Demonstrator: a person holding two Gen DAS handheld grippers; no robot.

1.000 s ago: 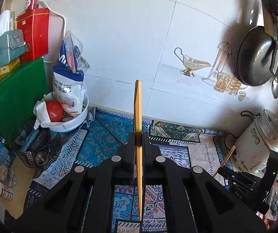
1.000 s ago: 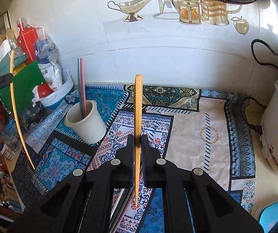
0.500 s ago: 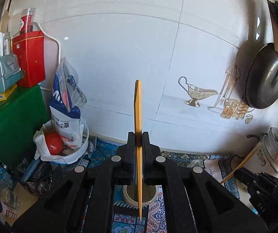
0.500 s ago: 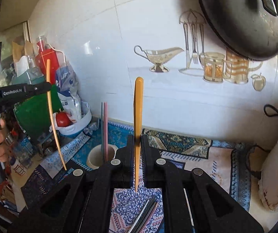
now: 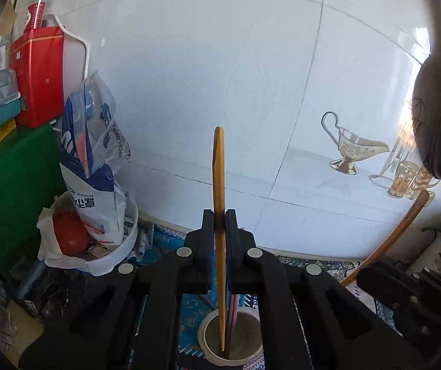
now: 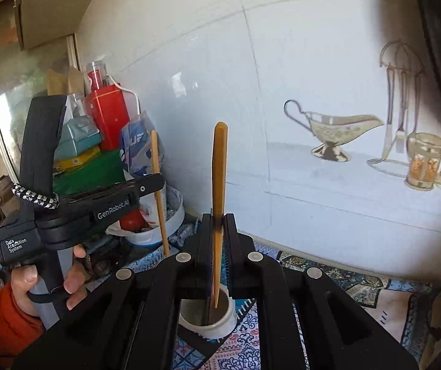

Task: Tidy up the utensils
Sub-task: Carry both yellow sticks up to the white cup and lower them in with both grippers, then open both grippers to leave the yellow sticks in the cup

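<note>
Both grippers are clamped down on a wooden stick each, and both are hanging right over the same white cup.

The left gripper (image 5: 219,215) has its jaws pinched tight on a yellow-orange wooden stick (image 5: 218,185) held upright. The stick's top pokes well above the fingers and its lower end reaches down below them into the white cup (image 5: 211,339), which sits directly under and a bit behind the fingertips. Next to the stick in the cup there are a couple of darker and pinkish utensils (image 5: 232,308); I can't tell exactly what they are. Off to this gripper's left sits a white bowl (image 5: 128,240) with a plastic bag and something red in it, and a red tin (image 5: 40,77) is up beyond that.

The right gripper (image 6: 218,219) is likewise squeezed shut on its own wooden stick (image 6: 219,169), upright too, tip hanging just inside the cup's (image 6: 208,328) mouth below the fingers. The cup stands on a patterned mat (image 6: 343,280). To its left the other handheld gripper (image 6: 146,185) shows up close by, gripped by the person's hand (image 6: 51,280), with its stick (image 6: 158,191) tilted slightly and running down toward the cup.
</note>
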